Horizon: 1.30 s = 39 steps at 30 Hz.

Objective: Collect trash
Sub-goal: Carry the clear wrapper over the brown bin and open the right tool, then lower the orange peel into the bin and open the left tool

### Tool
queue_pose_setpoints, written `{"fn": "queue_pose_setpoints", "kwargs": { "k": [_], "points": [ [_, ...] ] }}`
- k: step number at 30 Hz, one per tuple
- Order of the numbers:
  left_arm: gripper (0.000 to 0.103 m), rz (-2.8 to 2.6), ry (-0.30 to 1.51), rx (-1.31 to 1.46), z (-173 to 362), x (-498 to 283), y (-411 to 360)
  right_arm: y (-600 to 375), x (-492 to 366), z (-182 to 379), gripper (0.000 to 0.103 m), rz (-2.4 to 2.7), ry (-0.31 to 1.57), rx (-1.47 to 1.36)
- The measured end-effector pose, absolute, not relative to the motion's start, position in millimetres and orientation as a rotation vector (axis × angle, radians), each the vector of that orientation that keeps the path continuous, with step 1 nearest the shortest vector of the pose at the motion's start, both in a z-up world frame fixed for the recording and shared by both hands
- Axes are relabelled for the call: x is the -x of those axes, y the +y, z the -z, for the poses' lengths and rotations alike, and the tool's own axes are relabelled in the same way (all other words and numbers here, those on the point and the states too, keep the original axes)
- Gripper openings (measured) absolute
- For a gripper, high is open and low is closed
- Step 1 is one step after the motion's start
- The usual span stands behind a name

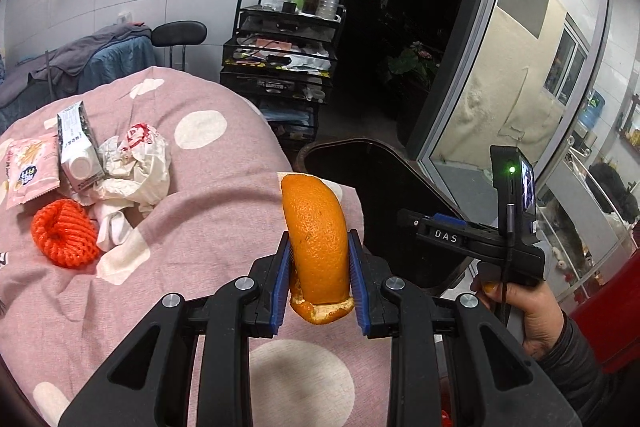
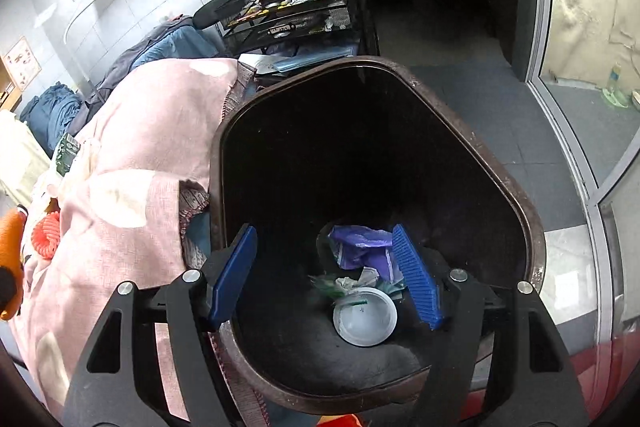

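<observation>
orange peel: pinched in your left gripper; right gripper spread, empty. carry it over the bin at frame right before releasing.

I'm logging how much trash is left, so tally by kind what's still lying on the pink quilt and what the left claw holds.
Snack packet: 1
Drink carton: 1
Crumpled paper wrapper: 1
Orange foam fruit net: 1
Orange peel, gripped in the left claw: 1
Total: 5
</observation>
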State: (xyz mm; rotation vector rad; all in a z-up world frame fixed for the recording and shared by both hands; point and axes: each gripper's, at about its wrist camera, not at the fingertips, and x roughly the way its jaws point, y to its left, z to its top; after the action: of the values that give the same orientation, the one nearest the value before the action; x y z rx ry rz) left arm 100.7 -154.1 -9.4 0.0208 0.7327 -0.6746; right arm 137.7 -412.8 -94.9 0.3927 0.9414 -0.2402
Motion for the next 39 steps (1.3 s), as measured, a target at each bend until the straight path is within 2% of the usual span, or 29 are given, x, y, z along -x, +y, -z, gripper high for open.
{"fn": "queue_pose_setpoints", "kwargs": {
  "k": [15, 33, 36, 38, 39],
  "points": [
    [0.027, 0.786, 0.781, -0.044, 9.3, -111.2, -200.7, -435.6, -122.6, 73.8, 0.084, 0.342, 0.855, -0.401],
    [0.027, 0.875, 0.892, -0.15, 29.7, -122.4, -268.3, -464.4, -114.2, 73.1, 0.085, 0.418, 0.849, -0.418],
    [0.032, 0.876, 0.903, -0.165, 33.3, -122.5, -273.2, -467.1, -113.7, 74.5, 0.085, 0.422, 0.853, -0.419],
    [0.042, 0.876, 0.897, -0.172, 34.2, -122.7, -273.8, -468.2, -113.0, 75.5, 0.086, 0.427, 0.852, -0.421],
    [0.055, 0.872, 0.889, -0.177, 34.5, -121.9, -273.3, -468.9, -112.7, 75.8, 0.087, 0.43, 0.853, -0.422]
  ]
}}
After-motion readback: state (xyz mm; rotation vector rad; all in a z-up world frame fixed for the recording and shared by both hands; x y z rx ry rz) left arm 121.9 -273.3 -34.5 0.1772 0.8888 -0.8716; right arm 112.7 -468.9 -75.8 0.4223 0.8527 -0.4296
